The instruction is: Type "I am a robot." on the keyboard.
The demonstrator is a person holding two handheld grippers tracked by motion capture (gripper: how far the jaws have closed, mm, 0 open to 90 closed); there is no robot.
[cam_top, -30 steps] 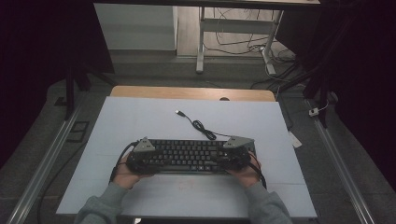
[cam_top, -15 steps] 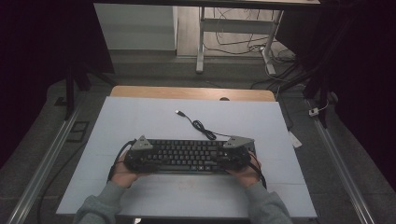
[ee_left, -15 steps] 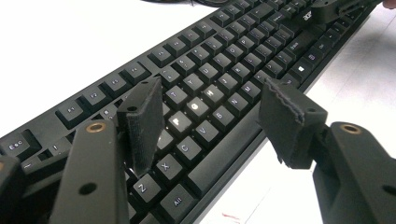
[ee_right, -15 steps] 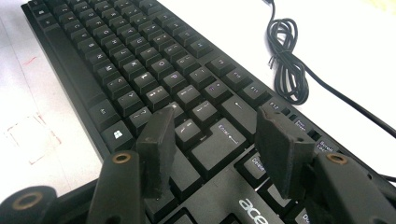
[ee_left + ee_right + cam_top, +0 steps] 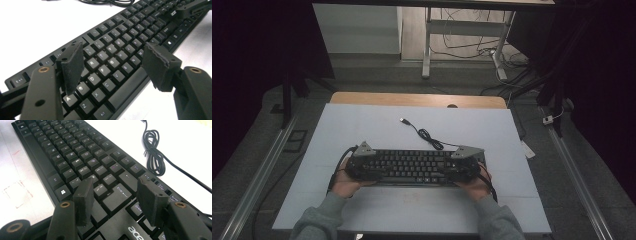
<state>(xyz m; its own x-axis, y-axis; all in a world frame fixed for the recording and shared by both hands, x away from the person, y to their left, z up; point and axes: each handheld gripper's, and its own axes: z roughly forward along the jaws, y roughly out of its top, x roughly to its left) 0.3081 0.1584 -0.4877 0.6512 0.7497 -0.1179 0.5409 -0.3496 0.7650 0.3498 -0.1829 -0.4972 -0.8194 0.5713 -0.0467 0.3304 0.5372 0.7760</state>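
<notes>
The black keyboard (image 5: 416, 167) lay flat on the white table (image 5: 362, 125), nearer its front edge. My left gripper (image 5: 113, 63) hovered over its left end, jaws just widening, nothing pinched; my right gripper (image 5: 117, 197) hovered over the Enter end, jaws released.

Keyboard (image 5: 120, 57): matt black plastic keys; cable (image 5: 153, 157) glossy black; fingers (image 5: 72, 65) faced with rough dark foam; tabletop (image 5: 362, 125) smooth, matt, pale.
</notes>
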